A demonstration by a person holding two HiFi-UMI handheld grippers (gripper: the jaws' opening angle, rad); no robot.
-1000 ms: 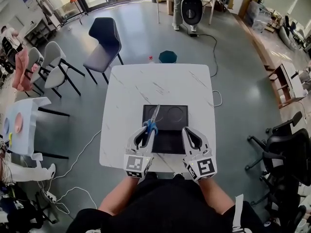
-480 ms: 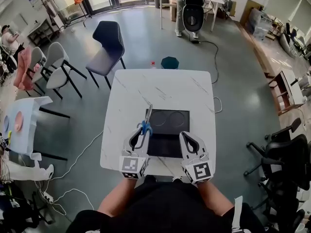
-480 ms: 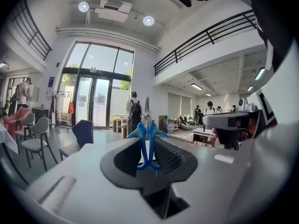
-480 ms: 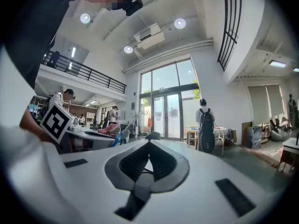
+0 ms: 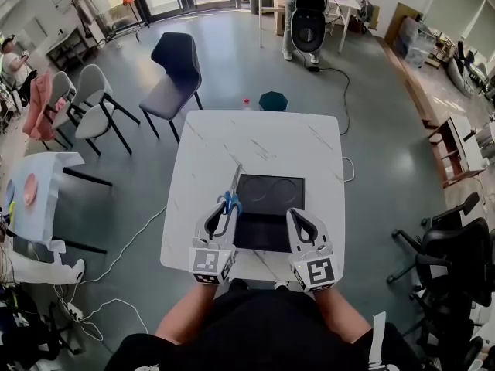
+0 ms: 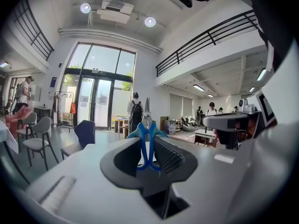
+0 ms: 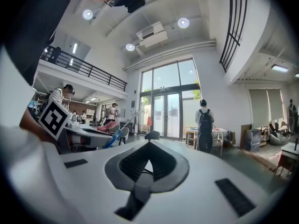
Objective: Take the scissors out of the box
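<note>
The scissors (image 5: 230, 195) have blue handles and pale blades that point away from me. My left gripper (image 5: 224, 205) is shut on the handles and holds them above the table, just left of the box's left edge. In the left gripper view the blue handles (image 6: 148, 149) stand upright between the ribbed pads, with the blades rising past the tips. The box (image 5: 271, 230) is a shallow black tray lying on the white marble table (image 5: 255, 137). At the box's near right corner my right gripper (image 5: 300, 215) hovers, shut and holding nothing; its pads (image 7: 161, 164) meet at the tips.
Beyond the table's far edge stand a teal stool (image 5: 272, 100) and a small bottle (image 5: 246, 103). Dark and white chairs (image 5: 174, 68) are at the far left, and a black office chair (image 5: 448, 242) at the right. Cables (image 5: 131, 238) trail on the floor to the left.
My left gripper has carried the scissors leftwards, from above the box's left part to just outside its left edge. The right gripper has stayed at the box's near right corner.
</note>
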